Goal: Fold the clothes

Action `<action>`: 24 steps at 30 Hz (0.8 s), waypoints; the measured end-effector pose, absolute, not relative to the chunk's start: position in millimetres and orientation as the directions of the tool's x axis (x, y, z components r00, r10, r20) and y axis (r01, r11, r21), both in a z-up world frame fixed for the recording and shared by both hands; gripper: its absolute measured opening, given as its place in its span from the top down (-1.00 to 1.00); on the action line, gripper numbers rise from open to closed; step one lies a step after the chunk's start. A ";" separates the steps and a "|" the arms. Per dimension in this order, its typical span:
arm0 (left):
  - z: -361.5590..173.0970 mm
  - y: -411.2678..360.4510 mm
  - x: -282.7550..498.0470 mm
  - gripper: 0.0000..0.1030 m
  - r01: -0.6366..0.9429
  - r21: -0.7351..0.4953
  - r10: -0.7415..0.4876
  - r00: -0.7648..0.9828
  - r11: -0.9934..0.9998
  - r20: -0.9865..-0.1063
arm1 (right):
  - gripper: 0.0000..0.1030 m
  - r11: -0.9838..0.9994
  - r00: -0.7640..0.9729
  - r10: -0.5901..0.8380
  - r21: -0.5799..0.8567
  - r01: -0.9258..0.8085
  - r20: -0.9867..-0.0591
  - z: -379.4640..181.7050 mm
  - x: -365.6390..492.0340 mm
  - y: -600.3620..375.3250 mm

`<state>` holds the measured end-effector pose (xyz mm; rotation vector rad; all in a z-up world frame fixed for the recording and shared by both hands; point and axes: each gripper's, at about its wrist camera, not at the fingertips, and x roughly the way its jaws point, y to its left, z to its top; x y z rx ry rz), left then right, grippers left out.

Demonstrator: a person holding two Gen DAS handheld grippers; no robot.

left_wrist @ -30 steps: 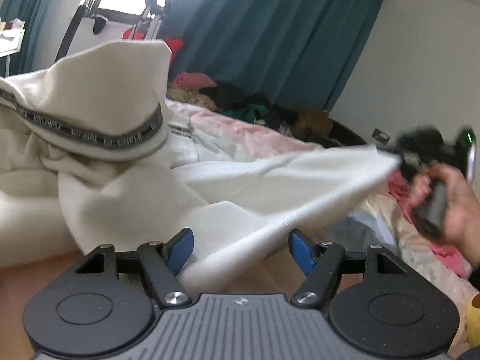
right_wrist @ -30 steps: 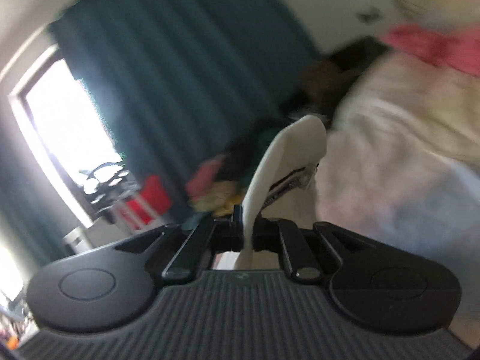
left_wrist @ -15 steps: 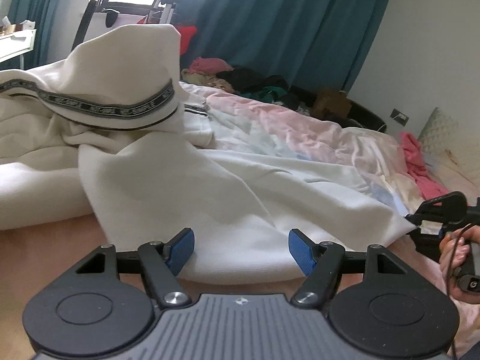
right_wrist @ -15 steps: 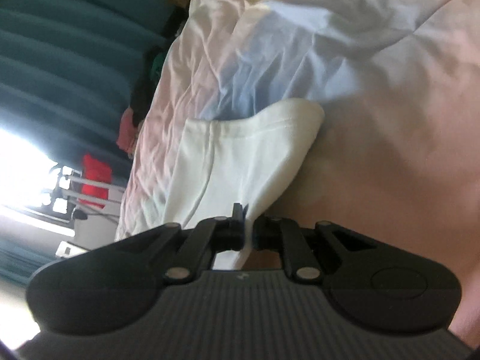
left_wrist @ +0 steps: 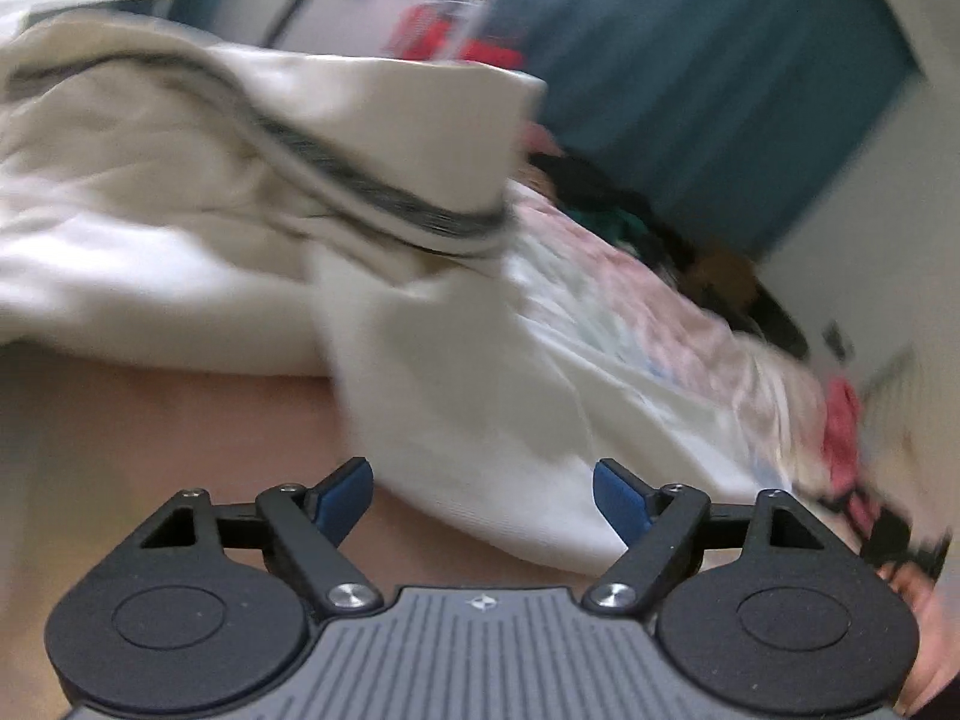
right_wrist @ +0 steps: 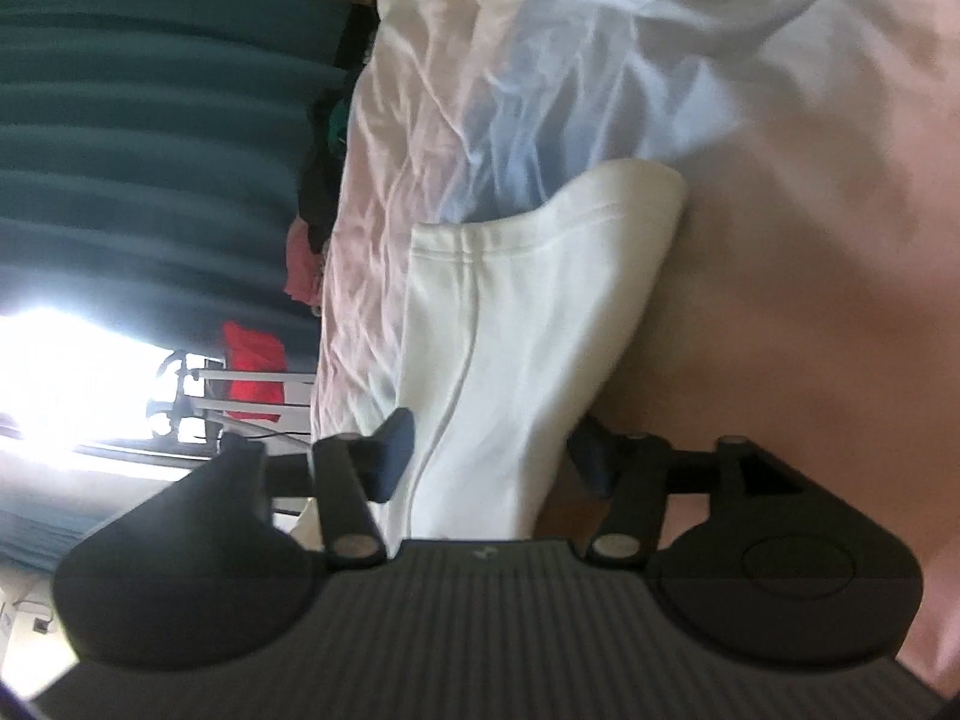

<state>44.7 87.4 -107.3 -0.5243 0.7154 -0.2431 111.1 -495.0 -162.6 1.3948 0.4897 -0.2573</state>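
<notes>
The white garment [left_wrist: 456, 372] is lying spread on the bed [right_wrist: 600, 60], its hem corner [right_wrist: 540, 276] sitting loose between the wide-apart right gripper [right_wrist: 492, 450], while the left gripper [left_wrist: 480, 495] is hovering open, gripping nothing, presumably readying the next fold

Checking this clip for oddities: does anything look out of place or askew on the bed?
The white garment lies bunched, not flat: its striped part is humped up behind the spread sleeve. Both claws are open. Nothing looks damaged.
</notes>
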 end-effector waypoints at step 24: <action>-139.2 252.3 54.2 0.02 -0.580 -0.771 0.003 0.800 0.261 -0.601 | 0.86 0.200 0.912 -0.138 0.891 0.408 -0.386 -151.3 110.8 -536.6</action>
